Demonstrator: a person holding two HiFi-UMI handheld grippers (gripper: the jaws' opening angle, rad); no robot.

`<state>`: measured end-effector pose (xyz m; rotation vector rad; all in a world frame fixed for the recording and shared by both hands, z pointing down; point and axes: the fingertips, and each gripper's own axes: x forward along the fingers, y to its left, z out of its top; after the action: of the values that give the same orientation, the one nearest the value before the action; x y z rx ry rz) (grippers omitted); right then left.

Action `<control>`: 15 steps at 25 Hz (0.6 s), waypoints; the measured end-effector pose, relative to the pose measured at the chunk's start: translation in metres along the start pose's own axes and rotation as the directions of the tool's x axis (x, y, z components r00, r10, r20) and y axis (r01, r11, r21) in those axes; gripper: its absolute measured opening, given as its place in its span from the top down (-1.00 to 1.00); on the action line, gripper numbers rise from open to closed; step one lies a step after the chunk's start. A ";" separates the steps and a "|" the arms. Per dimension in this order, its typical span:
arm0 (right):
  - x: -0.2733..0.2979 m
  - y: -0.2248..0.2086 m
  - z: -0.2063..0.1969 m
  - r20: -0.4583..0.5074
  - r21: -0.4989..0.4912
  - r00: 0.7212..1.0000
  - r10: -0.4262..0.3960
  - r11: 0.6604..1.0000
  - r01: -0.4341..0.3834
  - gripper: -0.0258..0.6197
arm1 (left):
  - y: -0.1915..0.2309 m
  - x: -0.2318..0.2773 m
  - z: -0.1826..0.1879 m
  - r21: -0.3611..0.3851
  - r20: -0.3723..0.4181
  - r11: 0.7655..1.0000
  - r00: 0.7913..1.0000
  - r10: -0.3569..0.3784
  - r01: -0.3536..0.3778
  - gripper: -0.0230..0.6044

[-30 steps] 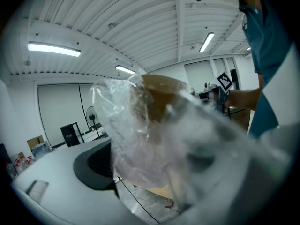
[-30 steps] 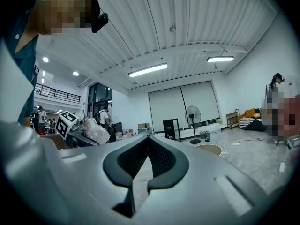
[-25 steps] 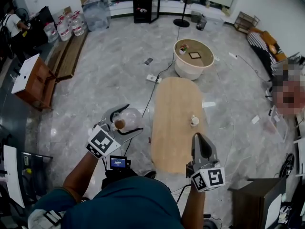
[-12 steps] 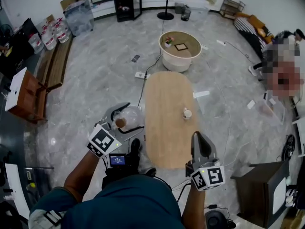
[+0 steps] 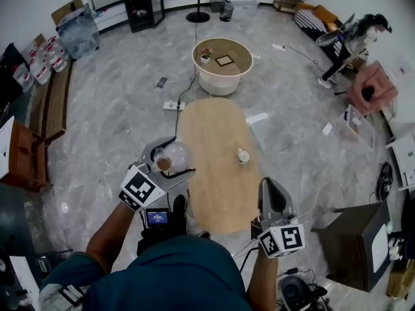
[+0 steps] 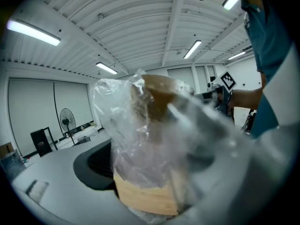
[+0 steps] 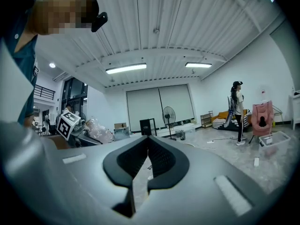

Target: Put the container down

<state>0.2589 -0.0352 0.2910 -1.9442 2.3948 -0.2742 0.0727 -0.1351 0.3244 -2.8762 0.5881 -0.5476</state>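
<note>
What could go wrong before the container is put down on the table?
The container, held in the left tongs, seems to be just at the table edge; released here, it might fall to the floor. Its loose clear wrapping may slip in the grip. A wide sweep could knock the cup on the table.

One container [image 5: 174, 157], one cup [image 5: 242, 155], one oval table [image 5: 214, 190] (plus one round table [image 5: 220, 87]).

The clear crinkly plastic container [image 5: 174, 159] is showing a brown top; the grey left gripper [image 5: 176, 154] and grey right gripper [image 5: 272, 192] are flashing black-and-white square markers, the oval wooden table [image 5: 217, 180] is glowing tan, the marble floor [image 5: 117, 109] running grey-veined.
</note>
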 end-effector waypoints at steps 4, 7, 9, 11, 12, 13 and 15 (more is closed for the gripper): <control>0.029 0.001 0.004 0.001 -0.003 0.999 -0.034 0.999 0.034 0.89 | 0.032 0.014 -0.003 0.007 0.013 0.999 0.999 -0.035 0.035 -0.33; 0.050 0.001 0.002 -0.004 -0.001 0.998 -0.064 0.998 0.064 0.89 | 0.055 0.028 -0.009 0.012 0.019 0.998 0.998 -0.067 0.066 -0.33; 0.063 0.001 -0.002 -0.011 0.001 0.996 -0.086 0.996 0.086 0.89 | 0.068 0.036 -0.015 0.014 0.022 0.996 0.996 -0.091 0.090 -0.33; 0.074 0.002 -0.006 -0.018 0.001 0.994 -0.110 0.994 0.110 0.89 | 0.080 0.044 -0.022 0.015 0.024 0.993 0.993 -0.115 0.114 -0.33; 0.079 0.001 -0.006 -0.022 0.001 0.992 -0.122 0.993 0.122 0.89 | 0.085 0.048 -0.024 0.014 0.025 0.992 0.992 -0.127 0.127 -0.33; 0.084 0.001 -0.007 -0.026 0.001 0.991 -0.133 0.991 0.133 0.89 | 0.090 0.051 -0.026 0.012 0.027 0.990 0.990 -0.140 0.139 -0.33; 0.093 0.003 -0.007 -0.034 0.000 0.987 -0.155 0.988 0.155 0.89 | 0.098 0.057 -0.031 0.008 0.030 0.986 0.986 -0.166 0.166 -0.33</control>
<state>0.2357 -0.1241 0.3047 -2.1460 2.2639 -0.3185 0.0758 -0.2499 0.3496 -2.9396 0.3433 -0.5253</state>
